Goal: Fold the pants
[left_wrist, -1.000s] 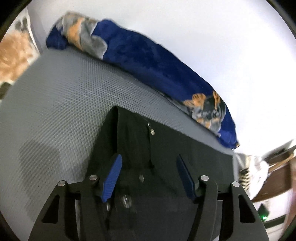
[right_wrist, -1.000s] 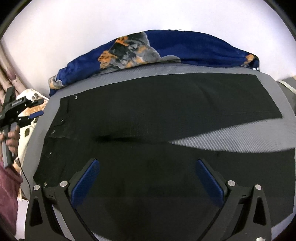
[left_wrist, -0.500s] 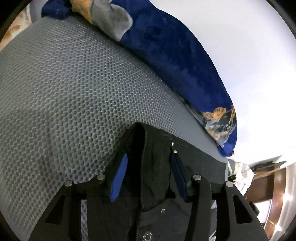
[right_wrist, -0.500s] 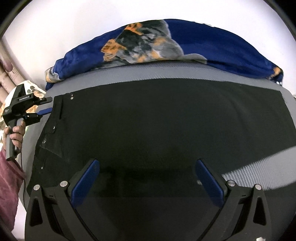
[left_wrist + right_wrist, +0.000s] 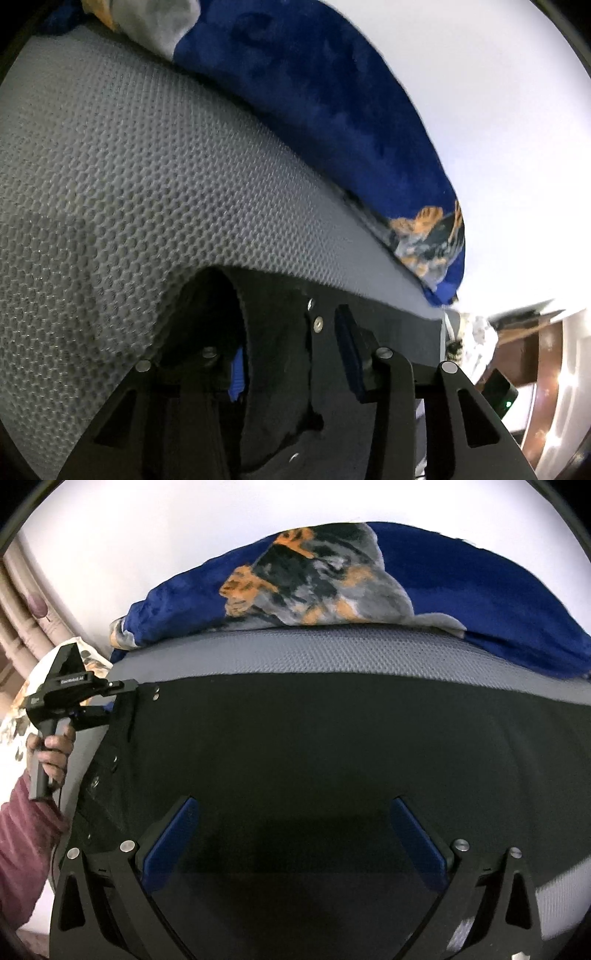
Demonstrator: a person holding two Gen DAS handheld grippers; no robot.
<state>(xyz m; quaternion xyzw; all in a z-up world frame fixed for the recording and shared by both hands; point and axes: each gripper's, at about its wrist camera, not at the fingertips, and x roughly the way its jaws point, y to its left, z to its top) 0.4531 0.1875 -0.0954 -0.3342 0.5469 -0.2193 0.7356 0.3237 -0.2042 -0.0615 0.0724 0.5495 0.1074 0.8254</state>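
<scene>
A grey honeycomb-textured mattress carries a rumpled blue fleece blanket along its far edge. Black pants lie spread flat across the mattress, waistband toward the left. The right gripper hovers over the fabric with its jaws wide apart and empty. The left gripper straddles the raised waistband corner, jaws narrowed around the bunched cloth; whether they pinch it cannot be told. A good fold probably needs both layers caught before lifting.
</scene>
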